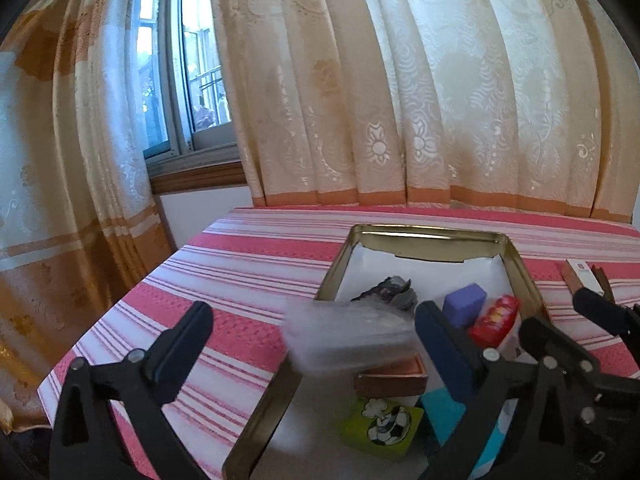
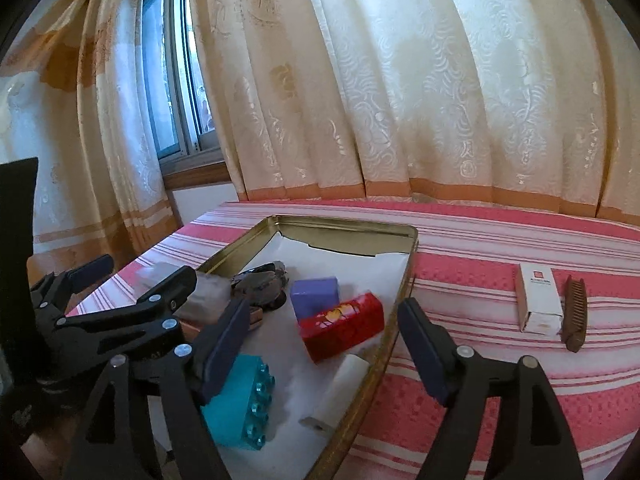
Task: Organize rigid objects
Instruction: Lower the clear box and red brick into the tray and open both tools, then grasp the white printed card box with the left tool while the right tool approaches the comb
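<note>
Gold tin point(image 2: 404, 276) holding purple block point(image 2: 314, 296), red block point(image 2: 344, 326), teal brick point(image 2: 240, 404), left tongs point(image 1: 312, 332) apart, right tongs point(image 2: 320, 344) apart

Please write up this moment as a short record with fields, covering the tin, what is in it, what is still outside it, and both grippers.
surface: red and white striped cloth
container: open gold tin lined with white paper
in the tin: purple block, red block, teal studded brick, green football block, white cylinder
blurred clear object: at the tin's left rim, between the left gripper's fingers
outside the tin: white box, brown comb beside it
left gripper: open
right gripper: open, empty, above the tin
</note>
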A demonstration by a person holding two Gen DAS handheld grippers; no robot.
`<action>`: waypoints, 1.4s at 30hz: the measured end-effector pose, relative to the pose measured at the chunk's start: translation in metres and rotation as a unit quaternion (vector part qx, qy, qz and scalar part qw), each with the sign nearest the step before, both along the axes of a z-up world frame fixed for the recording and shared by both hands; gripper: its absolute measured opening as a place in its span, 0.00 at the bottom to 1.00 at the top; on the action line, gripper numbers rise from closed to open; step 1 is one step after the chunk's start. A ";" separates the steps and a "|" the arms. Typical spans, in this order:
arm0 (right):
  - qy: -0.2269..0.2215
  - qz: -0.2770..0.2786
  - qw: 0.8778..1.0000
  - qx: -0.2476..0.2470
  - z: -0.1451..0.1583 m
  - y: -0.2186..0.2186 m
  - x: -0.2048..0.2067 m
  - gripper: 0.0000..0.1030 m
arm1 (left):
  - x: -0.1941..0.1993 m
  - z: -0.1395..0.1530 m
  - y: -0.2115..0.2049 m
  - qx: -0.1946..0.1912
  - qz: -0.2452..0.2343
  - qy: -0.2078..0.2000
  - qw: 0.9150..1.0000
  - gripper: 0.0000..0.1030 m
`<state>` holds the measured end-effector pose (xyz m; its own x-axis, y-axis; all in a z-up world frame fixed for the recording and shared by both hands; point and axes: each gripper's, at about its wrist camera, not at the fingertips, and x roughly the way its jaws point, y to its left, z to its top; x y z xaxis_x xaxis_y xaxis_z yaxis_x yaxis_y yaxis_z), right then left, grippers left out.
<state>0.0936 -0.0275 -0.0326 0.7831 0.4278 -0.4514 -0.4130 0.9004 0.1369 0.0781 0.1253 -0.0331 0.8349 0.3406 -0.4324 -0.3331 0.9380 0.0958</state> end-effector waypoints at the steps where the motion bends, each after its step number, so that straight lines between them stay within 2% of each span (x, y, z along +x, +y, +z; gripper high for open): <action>1: -0.002 0.001 1.000 -0.001 0.001 -0.002 -0.003 0.76 | -0.003 0.001 -0.001 -0.003 -0.002 -0.003 1.000 0.99; 4: -0.004 -0.003 1.000 -0.005 0.003 -0.014 -0.010 0.76 | -0.008 0.007 -0.010 -0.014 -0.010 -0.009 1.000 0.99; 7: -0.012 -0.016 1.000 -0.013 0.007 -0.035 -0.018 0.76 | -0.012 0.015 -0.037 -0.009 -0.042 -0.019 0.999 1.00; 12: -0.003 -0.079 0.997 -0.022 0.005 -0.092 -0.017 0.76 | -0.012 0.021 -0.093 0.006 -0.093 -0.033 0.995 0.99; 16: 0.008 -0.149 0.988 -0.030 0.000 -0.139 -0.014 0.76 | 0.000 0.021 -0.148 0.031 -0.141 -0.024 0.989 1.00; 19: 0.012 -0.197 0.980 -0.032 -0.002 -0.176 -0.012 0.76 | 0.011 0.019 -0.179 0.052 -0.154 -0.017 0.986 1.00; 24: 0.002 -0.244 0.970 -0.019 0.003 -0.222 -0.013 0.76 | 0.050 0.012 -0.222 0.049 -0.183 0.030 0.981 1.00; 30: 0.002 -0.262 0.965 -0.004 -0.001 -0.242 -0.011 0.76 | 0.096 -0.004 -0.256 0.040 -0.196 0.092 0.975 0.99; 35: -0.009 -0.267 0.964 0.010 -0.001 -0.248 -0.015 0.76 | 0.119 -0.023 -0.271 0.052 -0.201 0.114 0.971 0.99; 42: -0.012 -0.260 0.965 0.008 -0.001 -0.244 -0.013 0.76 | 0.144 -0.033 -0.265 0.010 -0.206 0.138 0.969 0.84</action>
